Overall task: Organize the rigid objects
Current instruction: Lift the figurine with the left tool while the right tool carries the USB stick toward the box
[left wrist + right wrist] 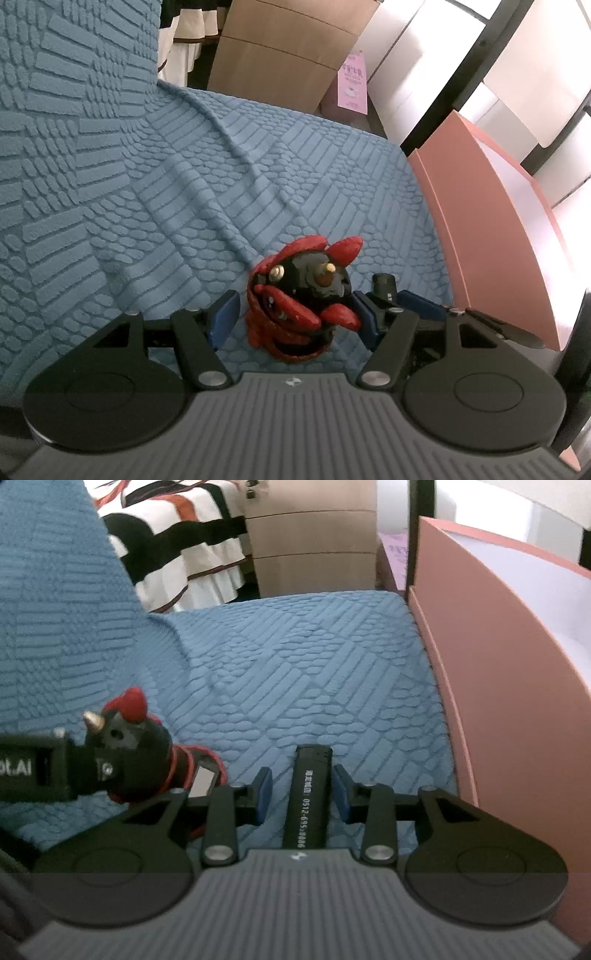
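Observation:
A red and black horned toy figure (pixel 299 295) rests on the blue textured cover (pixel 147 184). My left gripper (pixel 295 306) straddles it, open, with its blue pads (pixel 225 314) standing just off the toy's sides. A slim black lighter (pixel 308 794) with white print lies on the cover between the blue pads (pixel 264 794) of my right gripper (pixel 303 779). That gripper is open, with a gap on each side of the lighter. The right wrist view also shows the toy (pixel 129 746) at the left, beside the left gripper's black finger (pixel 37 768).
An open pink box (pixel 498 664) with a white inside stands along the right edge of the cover (pixel 295 664). Beyond the cover are a wooden cabinet (pixel 310 535) and striped bedding (pixel 177 535). A pink leaflet (pixel 352 81) hangs near the cabinet.

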### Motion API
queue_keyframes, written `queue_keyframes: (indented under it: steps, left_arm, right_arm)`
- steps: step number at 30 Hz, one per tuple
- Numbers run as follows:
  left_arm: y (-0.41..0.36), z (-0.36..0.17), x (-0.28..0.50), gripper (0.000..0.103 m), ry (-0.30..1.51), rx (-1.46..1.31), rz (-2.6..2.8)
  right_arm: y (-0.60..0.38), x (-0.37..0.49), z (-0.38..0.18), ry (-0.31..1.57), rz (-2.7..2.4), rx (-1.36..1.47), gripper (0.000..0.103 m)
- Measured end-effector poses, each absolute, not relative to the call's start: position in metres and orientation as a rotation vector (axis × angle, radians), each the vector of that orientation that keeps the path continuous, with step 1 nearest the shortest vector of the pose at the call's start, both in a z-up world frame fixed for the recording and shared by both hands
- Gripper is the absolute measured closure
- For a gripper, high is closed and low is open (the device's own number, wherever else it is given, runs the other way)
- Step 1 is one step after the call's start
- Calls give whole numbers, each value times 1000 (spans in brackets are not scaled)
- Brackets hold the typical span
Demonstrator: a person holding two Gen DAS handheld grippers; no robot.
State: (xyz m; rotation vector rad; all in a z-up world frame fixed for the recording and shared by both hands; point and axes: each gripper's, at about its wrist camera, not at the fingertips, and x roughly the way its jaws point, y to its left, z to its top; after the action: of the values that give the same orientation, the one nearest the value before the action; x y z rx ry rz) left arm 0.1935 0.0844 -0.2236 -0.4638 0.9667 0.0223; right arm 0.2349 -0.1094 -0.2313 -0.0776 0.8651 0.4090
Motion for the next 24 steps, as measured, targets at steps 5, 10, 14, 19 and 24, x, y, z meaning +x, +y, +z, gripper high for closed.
queue_keyframes:
  steps: [5,10,14,19,24]
  left_arm:
    - [85,-223,195,32,961,-462,25]
    - [84,-223,199,32,964,-449,20]
    - [85,-224,200,32,962,-461,24]
    - [87,-223,202,33,951,-464,31]
    - [84,-225,204,33,958,-449,24]
  right_arm:
    - [-108,236,-232,856,394,-95,77]
    - [-111,234,-226,839,397,-102,77]
    - [-114,234,-223,840,401,-89,77]
    - [-117,233,-221,853,412,-85,77]
    - [-119,232,-220,863,431,-74,77]
